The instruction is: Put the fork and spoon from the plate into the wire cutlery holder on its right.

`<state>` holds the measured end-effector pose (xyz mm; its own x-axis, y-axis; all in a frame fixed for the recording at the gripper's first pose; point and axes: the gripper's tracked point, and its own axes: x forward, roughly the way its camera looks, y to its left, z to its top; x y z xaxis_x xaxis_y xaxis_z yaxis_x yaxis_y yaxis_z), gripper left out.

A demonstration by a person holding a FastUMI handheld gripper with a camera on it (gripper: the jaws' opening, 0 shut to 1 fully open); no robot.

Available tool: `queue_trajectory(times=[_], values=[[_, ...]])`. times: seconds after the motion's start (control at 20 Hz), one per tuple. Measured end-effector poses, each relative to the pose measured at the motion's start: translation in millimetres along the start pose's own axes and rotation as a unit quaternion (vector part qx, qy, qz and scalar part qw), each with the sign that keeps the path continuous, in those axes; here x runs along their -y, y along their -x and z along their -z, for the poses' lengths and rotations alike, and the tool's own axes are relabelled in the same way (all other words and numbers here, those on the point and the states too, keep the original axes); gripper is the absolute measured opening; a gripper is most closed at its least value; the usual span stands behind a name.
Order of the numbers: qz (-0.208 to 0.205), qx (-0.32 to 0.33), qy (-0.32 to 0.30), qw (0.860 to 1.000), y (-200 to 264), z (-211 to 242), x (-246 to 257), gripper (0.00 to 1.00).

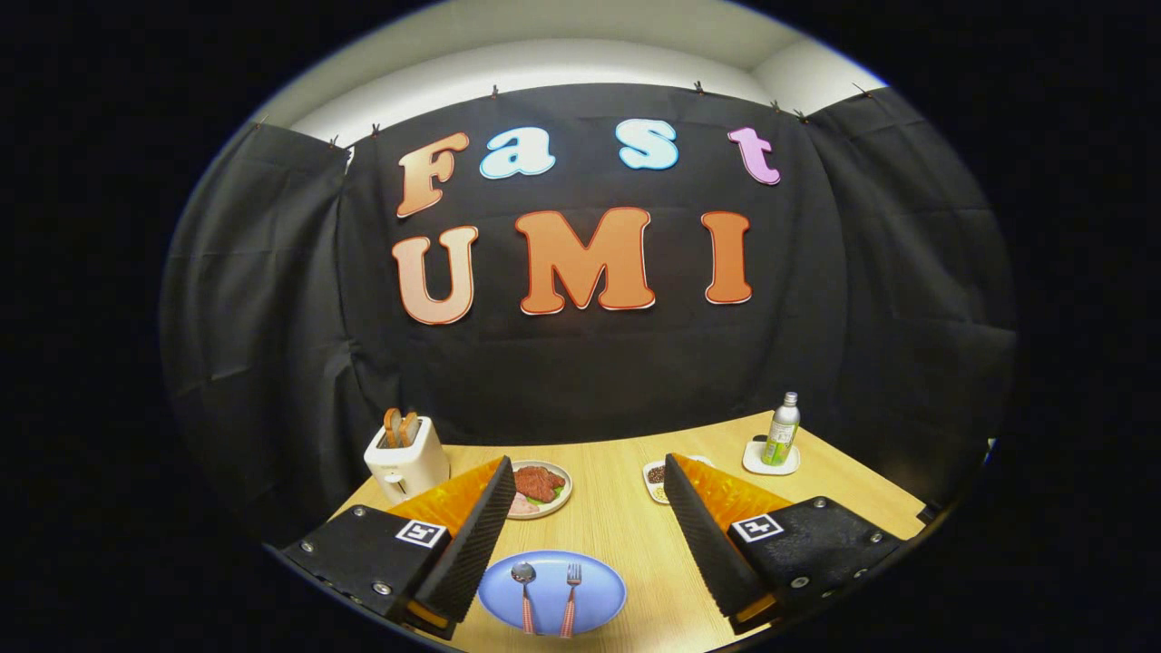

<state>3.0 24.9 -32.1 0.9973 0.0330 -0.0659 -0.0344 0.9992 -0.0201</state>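
Gripper view has us hovering high over a pale wooden table [626,535], and our gripper [585,494] is spread wide with nothing between its fingers. Below and between them sits a round blue plate [599,594], and on it lie a small metal spoon with a striped pink handle [523,594] and a matching fork with a striped pink handle [570,599]. They rest side by side with a slim gap between, heads pointing away from us and handles toward us, which we judge suits a pinch from above on either handle.

We cannot make out the wire cutlery holder from this height; our right finger covers much of the table on that side, so we would have to look for it there.

Farther off, a white toaster with two brown slices standing in its slots [406,458] sits beyond our left finger. A round pale dish of red meat and greens [540,488] lies just past that finger's tip, and a small white dish of dark bits [655,476] peeks from behind the right one. A slim green-labelled bottle on a white coaster [780,433] stands well apart, near the far right corner.

Bare table runs between the plate and the far dishes, giving us room to descend. The plate lies close to the near table edge, so we judge a low approach should come straight down.
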Motion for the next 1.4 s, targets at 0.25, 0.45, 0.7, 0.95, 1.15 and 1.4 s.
queue_trajectory(times=[0.25, 0.45, 0.7, 0.95, 1.15, 1.4], values=[[-0.002, -0.018, 0.015, 1.0, 0, 29, 0, 0.98], [-0.009, -0.05, 0.014, 0.999, -6, 71, -3, 0.99], [-0.02, -0.085, 0.035, 0.996, -22, 128, -13, 0.99], [-0.029, -0.136, 0.04, 0.99, -29, 188, -20, 0.95], [-0.029, -0.177, 0.052, 0.982, -33, 230, -19, 0.88], [-0.04, -0.232, 0.043, 0.971, -33, 269, -29, 0.76]])
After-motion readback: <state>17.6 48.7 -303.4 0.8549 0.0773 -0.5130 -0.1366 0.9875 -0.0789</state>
